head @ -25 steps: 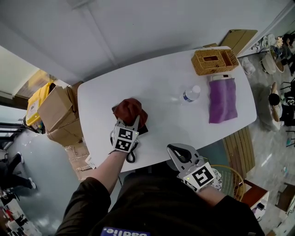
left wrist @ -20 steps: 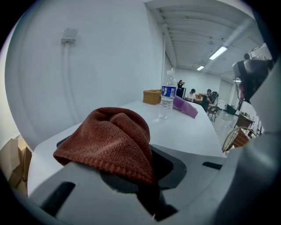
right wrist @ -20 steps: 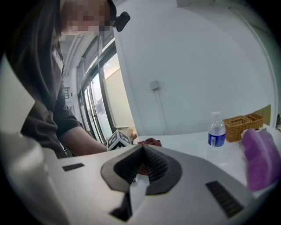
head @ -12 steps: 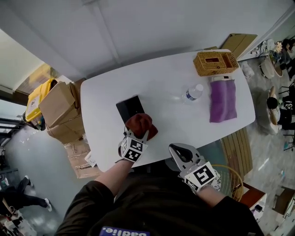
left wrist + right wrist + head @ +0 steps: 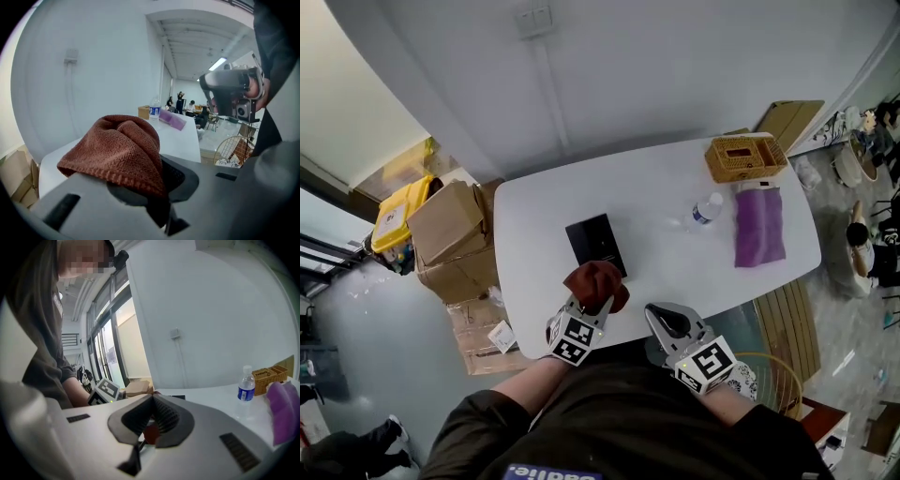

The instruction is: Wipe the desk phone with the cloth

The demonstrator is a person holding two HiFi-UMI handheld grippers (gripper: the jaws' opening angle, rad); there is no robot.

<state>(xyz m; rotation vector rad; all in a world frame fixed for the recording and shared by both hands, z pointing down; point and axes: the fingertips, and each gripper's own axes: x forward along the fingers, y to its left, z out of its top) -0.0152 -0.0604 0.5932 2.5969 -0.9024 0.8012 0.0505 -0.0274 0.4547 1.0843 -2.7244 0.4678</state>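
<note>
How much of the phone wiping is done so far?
The left gripper is shut on the red-brown cloth, so pickup is done. The cloth sits at the near end of the black phone; whether they touch is unclear. The right gripper is shut and empty. Wiping across the phone looks left to do.

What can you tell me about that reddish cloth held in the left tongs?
The cloth is rust-red, a knitted-looking weave with a ribbed hem. It is bunched into a rounded lump, clamped in the left tongs and bulging over their tips. It sits at the white table's near edge, beside the black desk phone; contact with either is unclear.
</note>
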